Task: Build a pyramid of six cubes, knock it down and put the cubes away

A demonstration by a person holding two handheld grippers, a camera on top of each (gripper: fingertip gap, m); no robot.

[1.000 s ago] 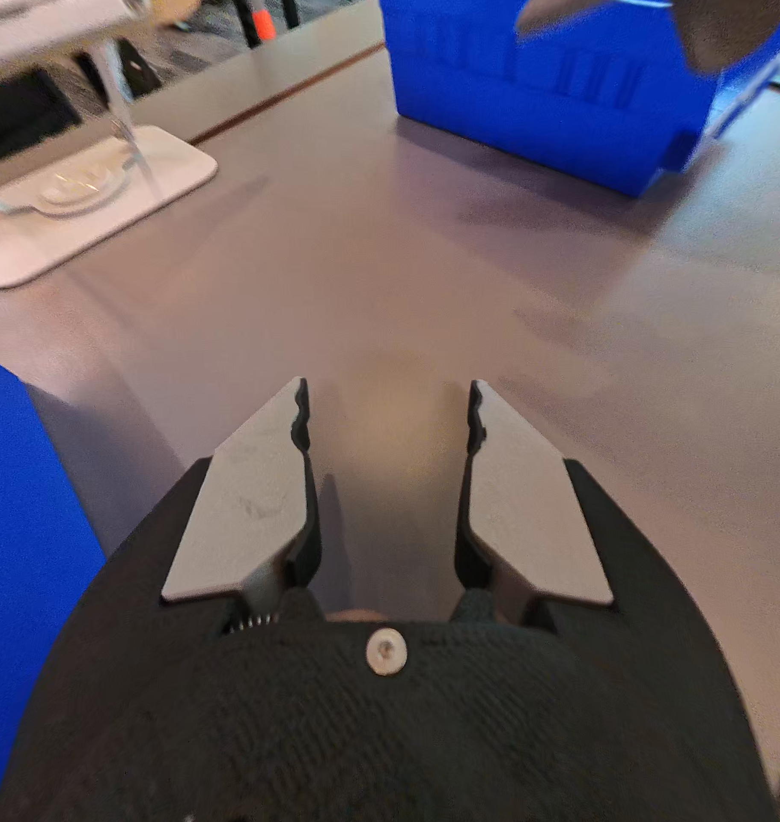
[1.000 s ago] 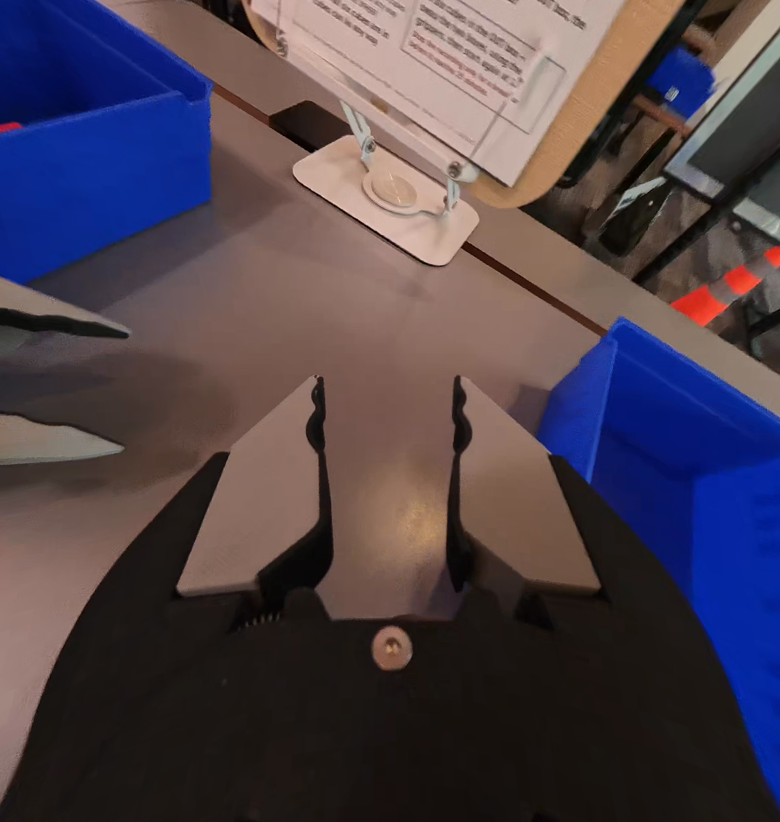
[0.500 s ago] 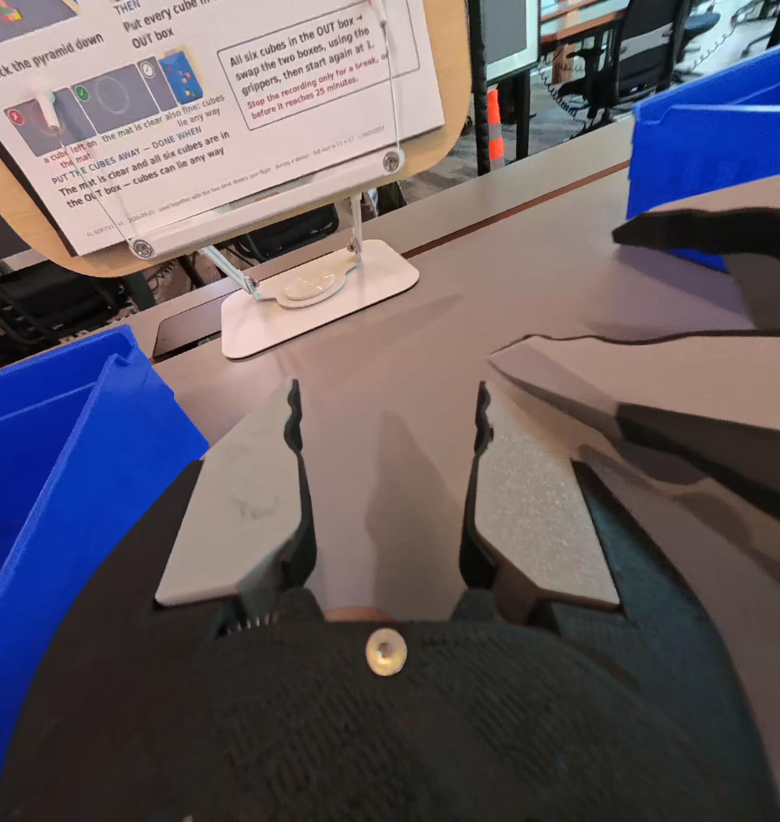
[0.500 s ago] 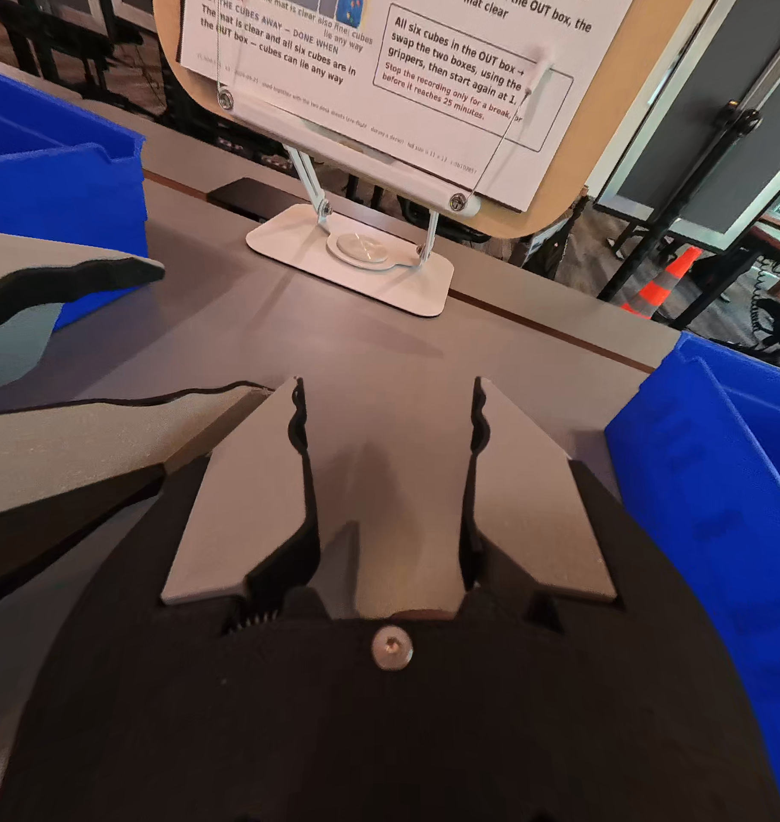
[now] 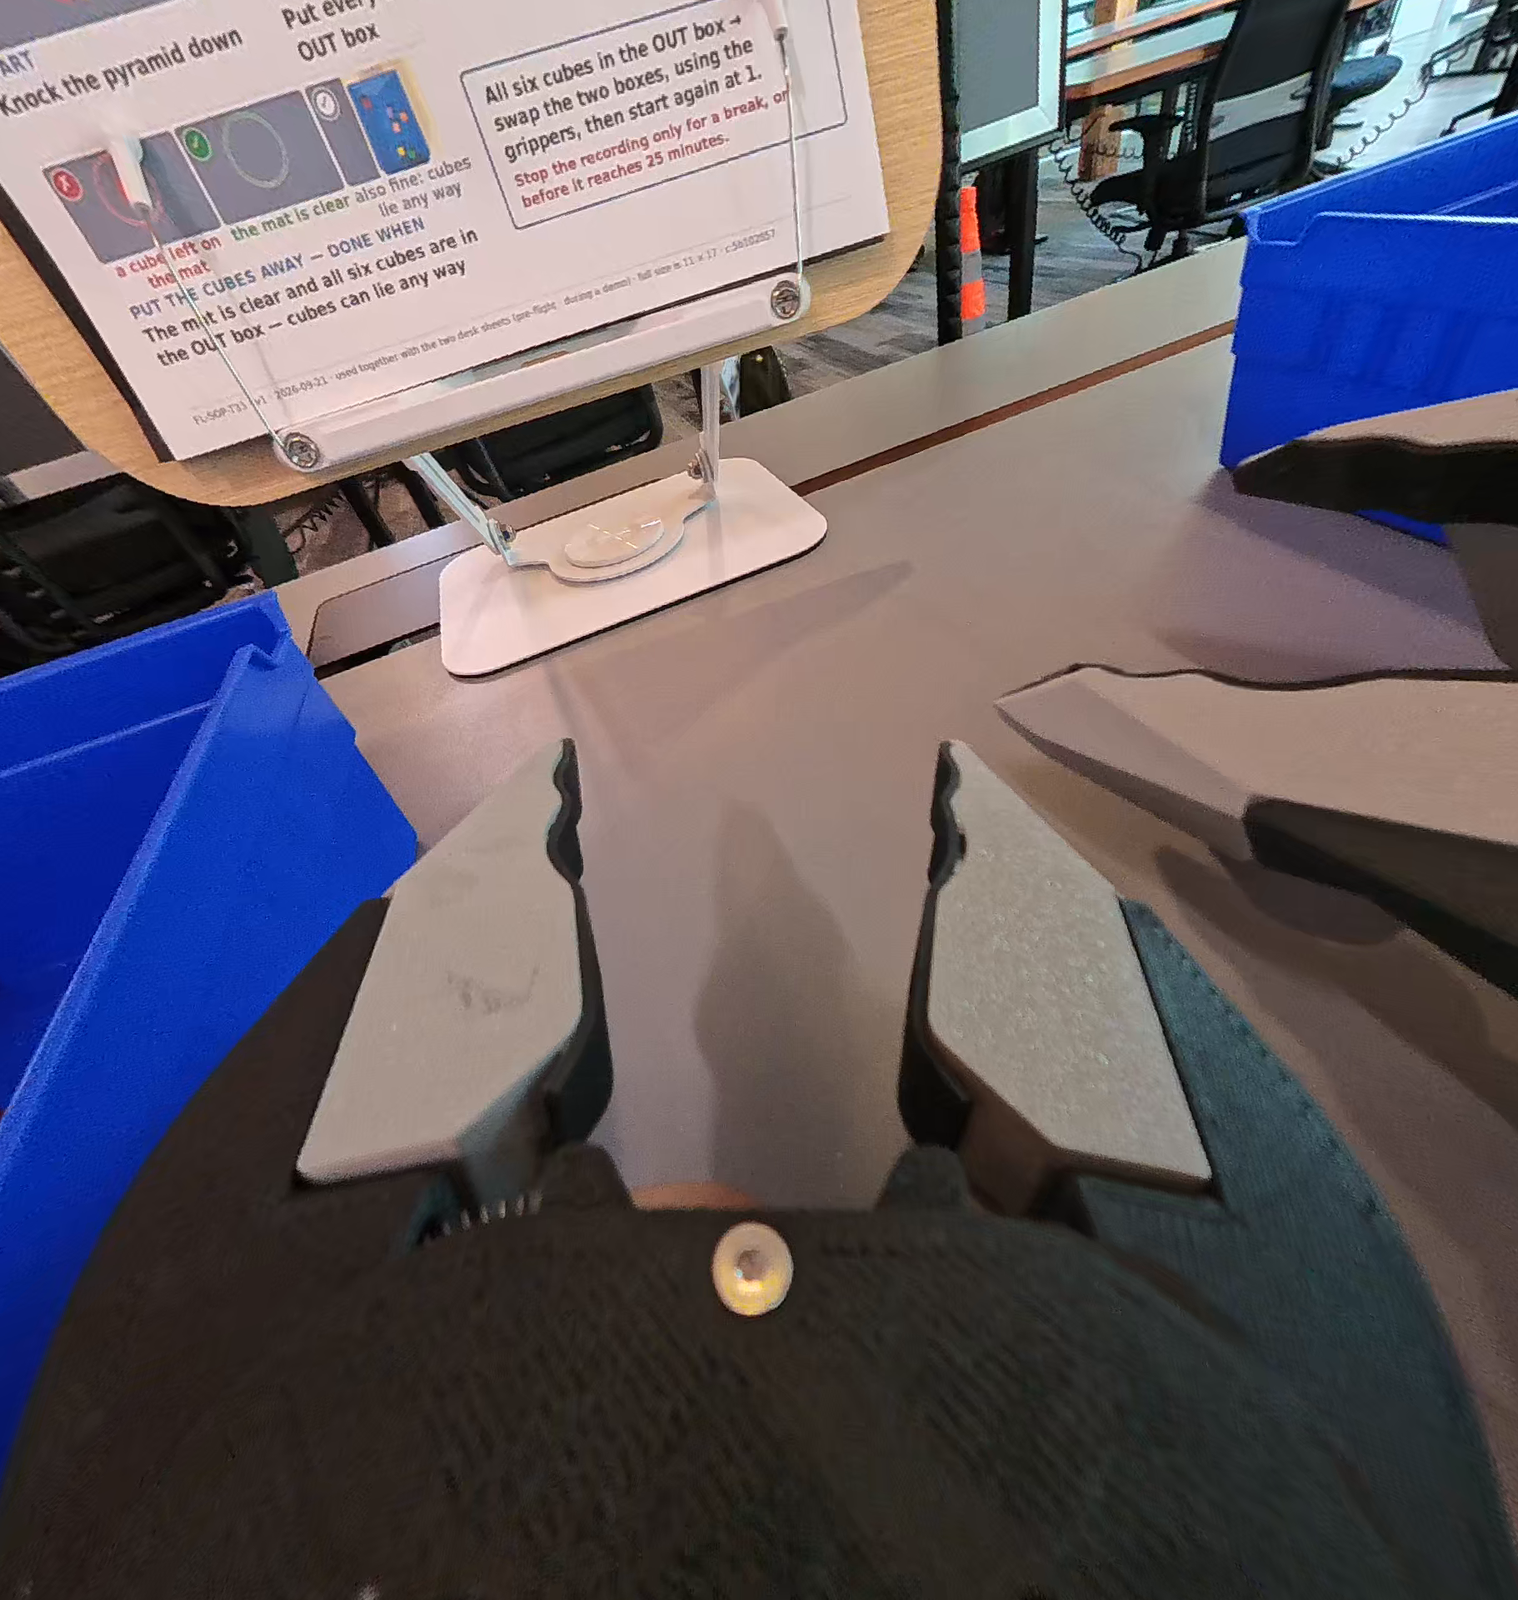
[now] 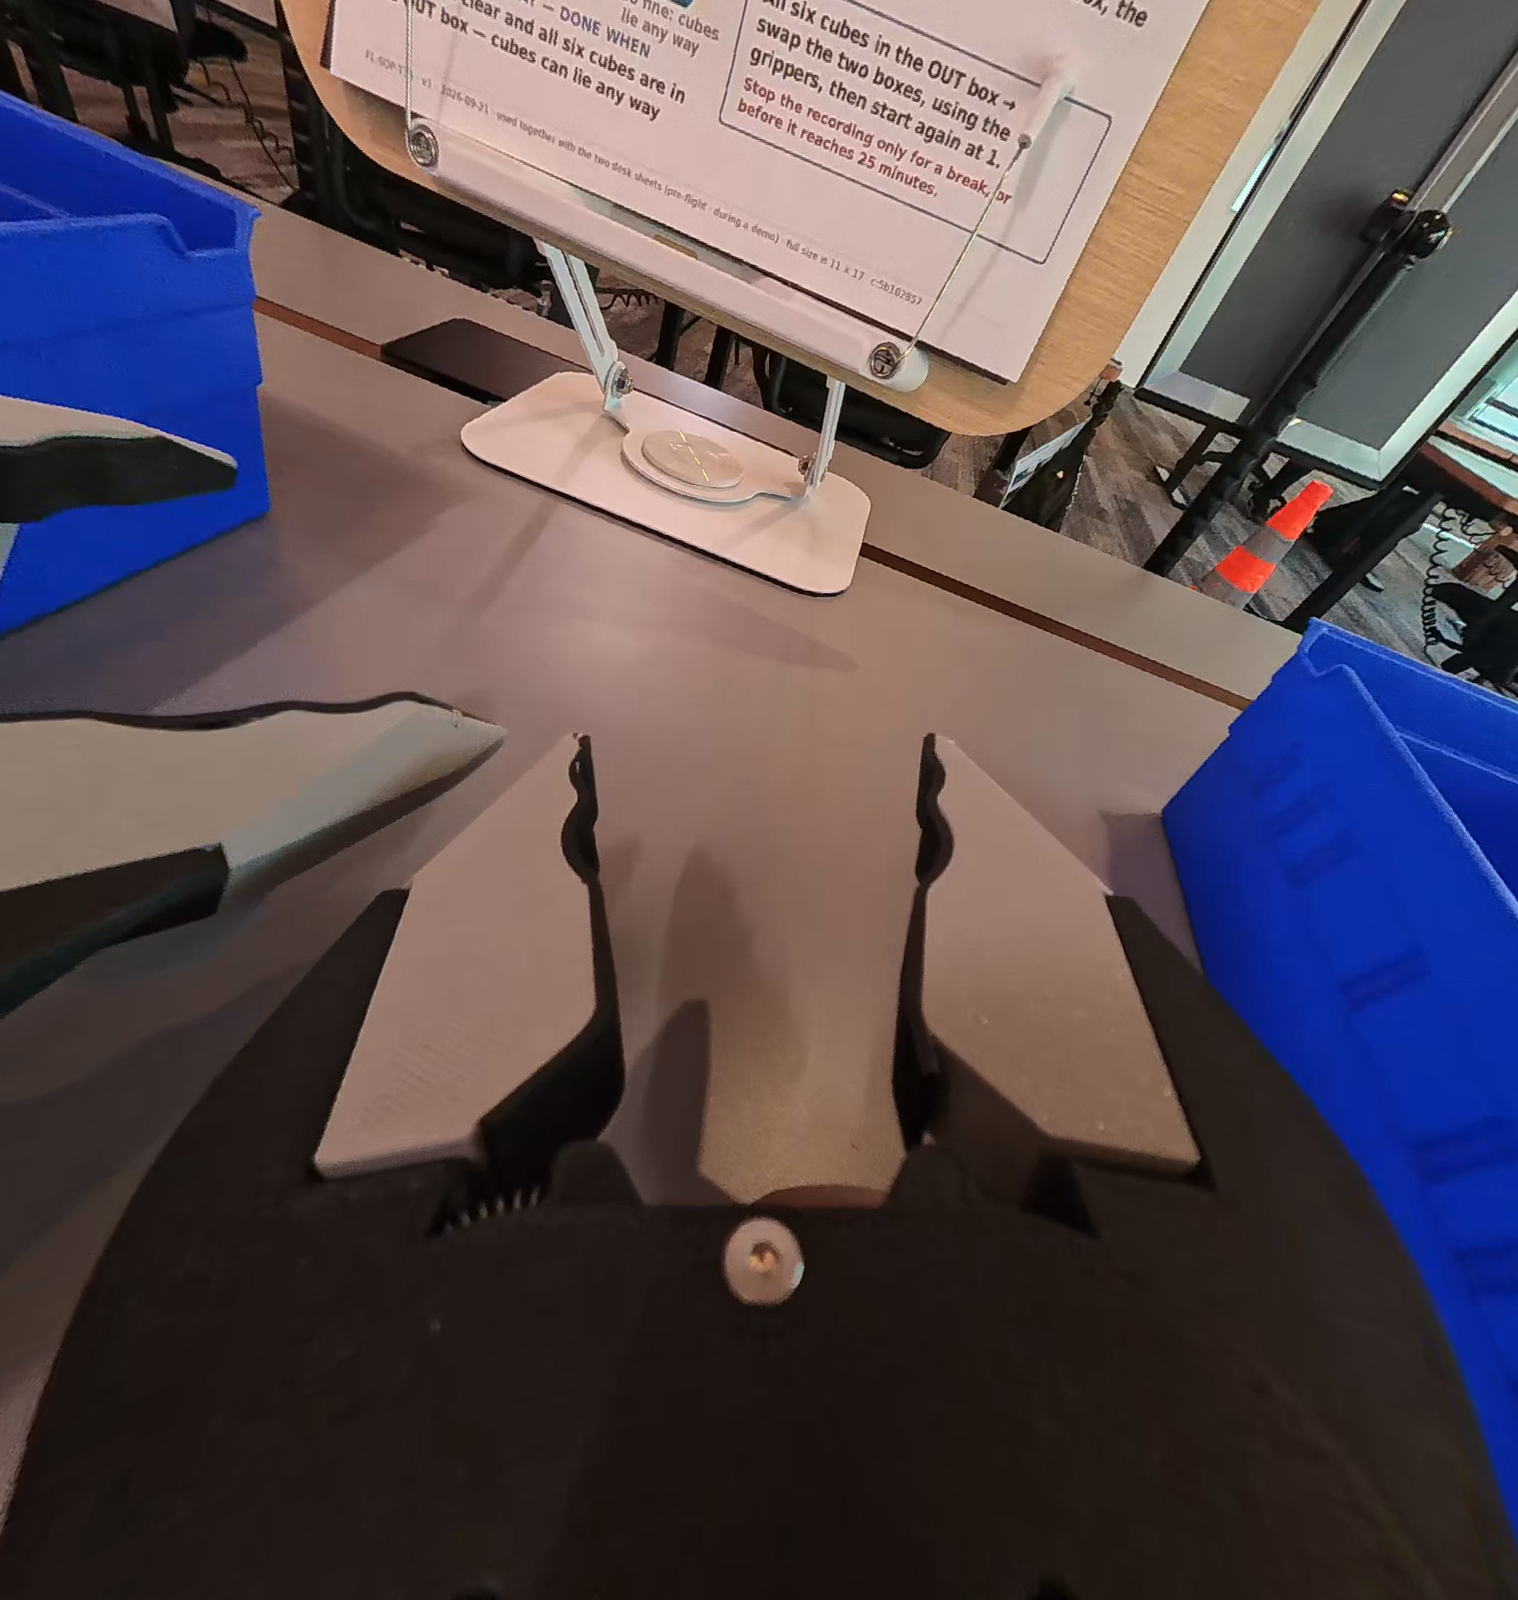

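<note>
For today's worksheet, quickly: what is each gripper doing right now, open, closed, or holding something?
Left gripper: open, holding nothing, over the grey table.
Right gripper: open, holding nothing, beside the left one.

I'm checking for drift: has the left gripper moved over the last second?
Yes. The left gripper swung left: the white stand base went from its view's far left to dead ahead.

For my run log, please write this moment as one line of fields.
left gripper: open, empty | right gripper: open, empty | both side by side over the grey table | blue bin on left, blue bin on right
</note>
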